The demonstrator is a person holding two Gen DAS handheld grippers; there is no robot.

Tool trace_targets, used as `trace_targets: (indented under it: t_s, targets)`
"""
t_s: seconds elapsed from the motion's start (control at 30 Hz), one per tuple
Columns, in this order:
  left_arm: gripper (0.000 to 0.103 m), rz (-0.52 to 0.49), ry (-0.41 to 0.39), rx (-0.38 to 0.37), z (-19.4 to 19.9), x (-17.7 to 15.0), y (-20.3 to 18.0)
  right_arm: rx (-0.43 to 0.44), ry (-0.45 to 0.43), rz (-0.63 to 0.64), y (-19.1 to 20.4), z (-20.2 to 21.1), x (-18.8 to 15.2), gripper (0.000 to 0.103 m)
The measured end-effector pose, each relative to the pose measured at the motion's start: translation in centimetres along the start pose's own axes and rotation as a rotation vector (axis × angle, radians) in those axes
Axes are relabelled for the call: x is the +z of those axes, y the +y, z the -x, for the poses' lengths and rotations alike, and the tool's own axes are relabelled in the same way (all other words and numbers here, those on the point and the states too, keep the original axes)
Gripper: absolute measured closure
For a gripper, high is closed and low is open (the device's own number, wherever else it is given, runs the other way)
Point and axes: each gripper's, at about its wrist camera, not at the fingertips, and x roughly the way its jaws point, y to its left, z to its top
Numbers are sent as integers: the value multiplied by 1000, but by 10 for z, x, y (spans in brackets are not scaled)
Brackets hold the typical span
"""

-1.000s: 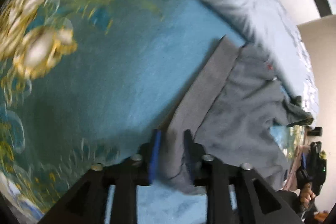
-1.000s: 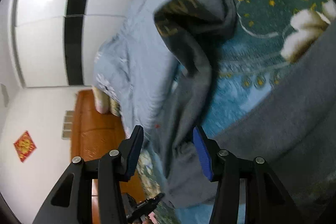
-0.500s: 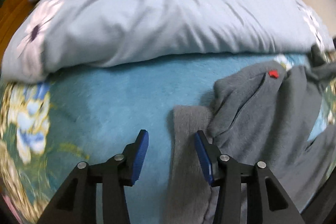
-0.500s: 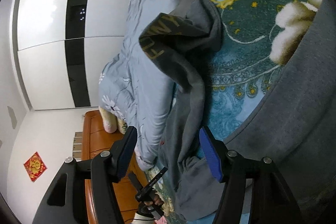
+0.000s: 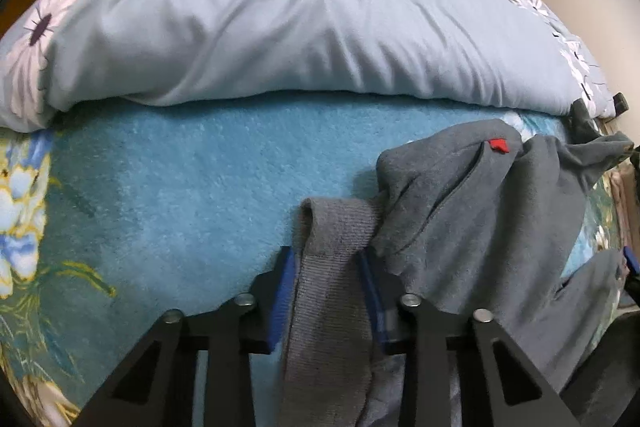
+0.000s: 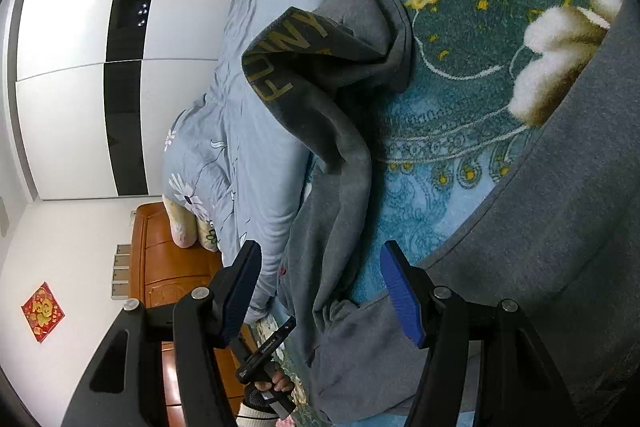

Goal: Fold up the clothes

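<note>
1. Filling the top half of your left wrist view, a pale blue floral duvet [image 5: 300, 19] lies bunched along the far edge of the teal floral blanket [image 5: 168, 211].
2. Your grey sweatshirt [image 5: 472, 211] lies crumpled on that blanket from 2 to 5 o'clock, a small red tag [image 5: 498, 145] showing near its top.
3. In the right wrist view, the same sweatshirt [image 6: 340, 163] runs from 12 o'clock down to 6, its yellow lettering [image 6: 288, 59] folded over at the top.
4. Your left gripper [image 5: 327, 291] has its blue pads on either side of the sweatshirt's ribbed hem [image 5: 328, 279], touching the cloth; you are grasping it.
5. Your right gripper [image 6: 320, 291] is released, jaws wide apart, with the sweatshirt lying between them, untouched.
</note>
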Motion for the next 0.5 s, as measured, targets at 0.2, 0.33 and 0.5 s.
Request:
trace_targets:
  t_s: [0.2, 0.33, 0.5]
  targets:
    - [96, 205, -128, -1, 37, -17, 24, -4, -9, -4, 1, 0, -1, 40]
    - [103, 304, -202, 88, 59, -16, 59, 8, -16, -6, 1, 2, -2, 40]
    - [103, 365, -172, 142, 74, -29, 90, 26, -24, -2, 2, 4, -2, 40]
